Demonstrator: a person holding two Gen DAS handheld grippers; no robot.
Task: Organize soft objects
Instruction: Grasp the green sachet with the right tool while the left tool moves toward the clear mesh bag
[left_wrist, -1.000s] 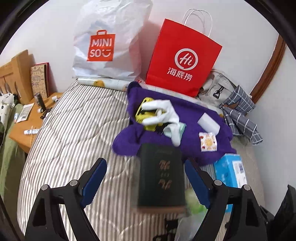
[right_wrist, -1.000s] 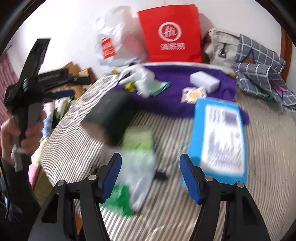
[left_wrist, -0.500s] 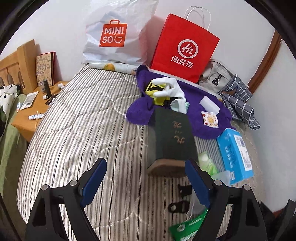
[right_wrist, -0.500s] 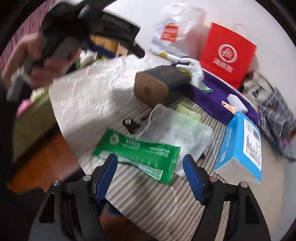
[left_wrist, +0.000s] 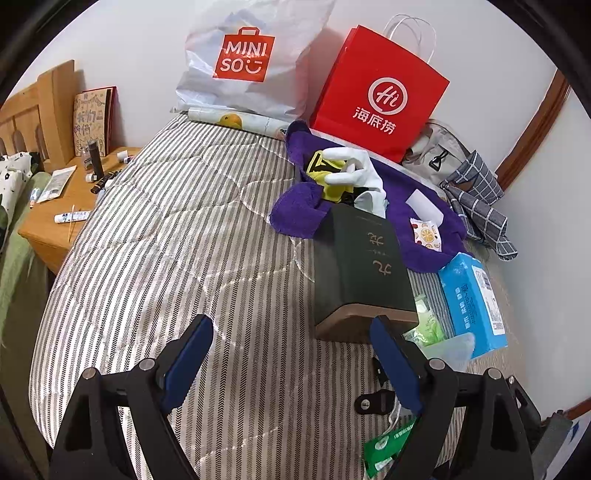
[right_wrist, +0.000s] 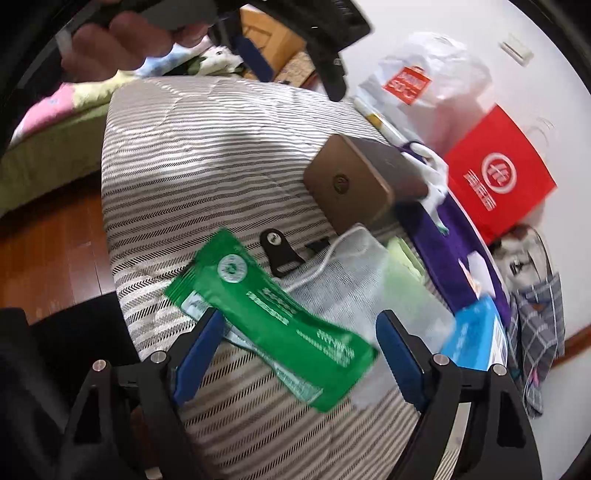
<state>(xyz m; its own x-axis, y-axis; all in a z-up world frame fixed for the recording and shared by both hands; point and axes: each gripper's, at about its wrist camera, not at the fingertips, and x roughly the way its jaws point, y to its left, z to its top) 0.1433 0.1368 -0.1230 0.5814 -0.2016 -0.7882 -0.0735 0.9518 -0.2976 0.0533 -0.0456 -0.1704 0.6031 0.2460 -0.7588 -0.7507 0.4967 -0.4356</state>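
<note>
The green pouch (right_wrist: 273, 317) lies flat on the striped bed (right_wrist: 207, 162), near its edge, between the right gripper's (right_wrist: 299, 354) wide, just-opened, empty jaws. It looks light, limp and slick; pinch its middle. The left gripper (left_wrist: 295, 362) gapes empty too.
</note>
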